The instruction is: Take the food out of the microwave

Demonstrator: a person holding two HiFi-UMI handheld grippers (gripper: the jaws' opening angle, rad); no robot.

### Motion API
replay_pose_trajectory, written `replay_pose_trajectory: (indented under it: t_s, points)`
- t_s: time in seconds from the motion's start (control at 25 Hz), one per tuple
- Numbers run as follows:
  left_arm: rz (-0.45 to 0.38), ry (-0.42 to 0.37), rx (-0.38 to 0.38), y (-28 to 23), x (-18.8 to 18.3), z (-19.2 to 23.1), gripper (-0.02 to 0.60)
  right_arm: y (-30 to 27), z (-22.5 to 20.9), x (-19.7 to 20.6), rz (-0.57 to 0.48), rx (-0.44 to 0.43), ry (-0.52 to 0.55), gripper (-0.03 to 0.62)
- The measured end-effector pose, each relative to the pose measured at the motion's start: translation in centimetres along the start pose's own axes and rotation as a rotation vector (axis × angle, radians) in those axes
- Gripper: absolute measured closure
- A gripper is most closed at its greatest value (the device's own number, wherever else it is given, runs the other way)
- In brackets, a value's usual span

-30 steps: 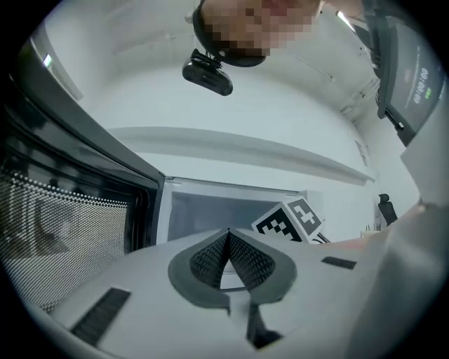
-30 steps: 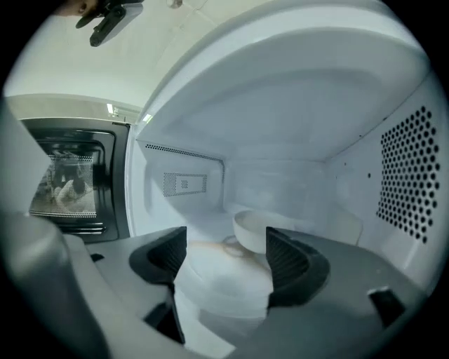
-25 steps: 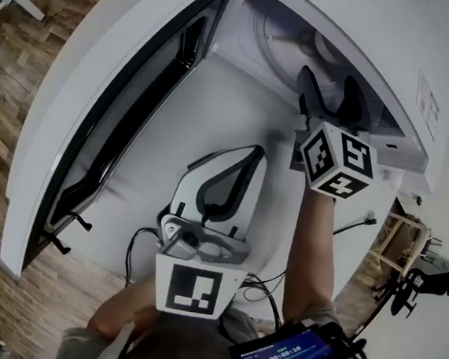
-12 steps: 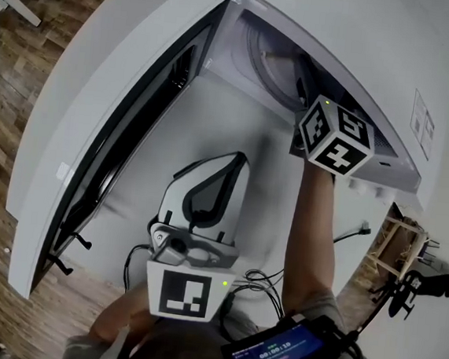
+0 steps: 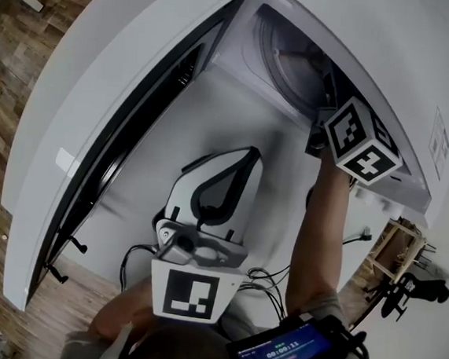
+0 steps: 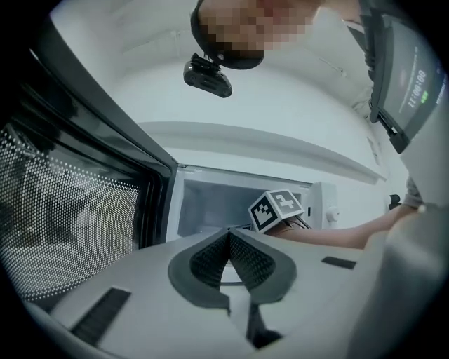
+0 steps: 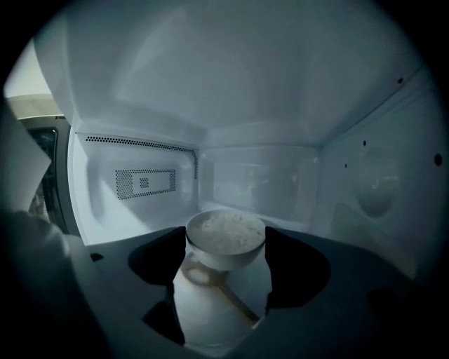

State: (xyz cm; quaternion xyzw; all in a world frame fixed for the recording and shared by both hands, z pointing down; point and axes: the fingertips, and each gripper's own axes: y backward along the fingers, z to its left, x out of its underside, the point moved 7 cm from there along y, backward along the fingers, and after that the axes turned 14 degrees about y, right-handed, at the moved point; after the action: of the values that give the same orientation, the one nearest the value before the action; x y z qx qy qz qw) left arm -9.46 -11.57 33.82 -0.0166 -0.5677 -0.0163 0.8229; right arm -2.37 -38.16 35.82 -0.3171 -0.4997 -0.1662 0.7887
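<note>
A white bowl of rice (image 7: 224, 231) stands deep inside the open microwave (image 5: 287, 58). My right gripper (image 7: 226, 238) reaches into the cavity. Its jaws are closing, with the bowl between them and the dark pads (image 7: 158, 259) meeting its sides. In the head view only its marker cube (image 5: 362, 141) and the forearm show at the cavity mouth. A brownish spoon-like shape (image 7: 224, 291) lies on the white surface in front of the bowl. My left gripper (image 5: 252, 154) hovers level outside, in front of the oven. It is shut with nothing in it; its tips (image 6: 229, 235) meet.
The microwave door (image 5: 119, 125) swings wide open to the left, its meshed window (image 6: 70, 224) close beside my left gripper. The oven stands on a round white table (image 5: 239, 113). Cables (image 5: 266, 281) lie near the person's body. Wooden floor (image 5: 13, 75) surrounds the table.
My right gripper has pushed deeper into the microwave, so its jaws are now hidden from the head view. The left gripper has stayed almost where it was.
</note>
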Motion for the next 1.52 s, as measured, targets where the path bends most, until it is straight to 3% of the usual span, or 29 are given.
replay_pose_trajectory:
  t_s: [0.6, 0.84, 1.04, 1.24, 1.52]
  points:
    - [-0.003, -0.004, 0.012, 0.6, -0.1, -0.8, 0.577, 2.7, 1.2, 0.8, -0.027, 0.039, 0.05, 0.237]
    - [-0.007, -0.008, 0.022, 1.0, -0.3, -1.5, 0.577, 3.9, 1.5, 0.8, -0.033, 0.042, 0.079, 0.277]
    - [-0.008, -0.007, 0.034, 0.8, -0.4, -2.3, 0.577, 3.5, 1.4, 0.4, -0.045, 0.003, 0.035, 0.157]
    - [-0.003, -0.008, 0.037, 0.6, -0.5, -2.1, 0.577, 1.5, 1.0, 0.6, -0.016, 0.0, -0.002, 0.143]
    - [0.002, 0.001, 0.031, 0.2, -0.5, -1.1, 0.577, 0.4, 1.2, 0.9, 0.06, 0.011, 0.076, 0.149]
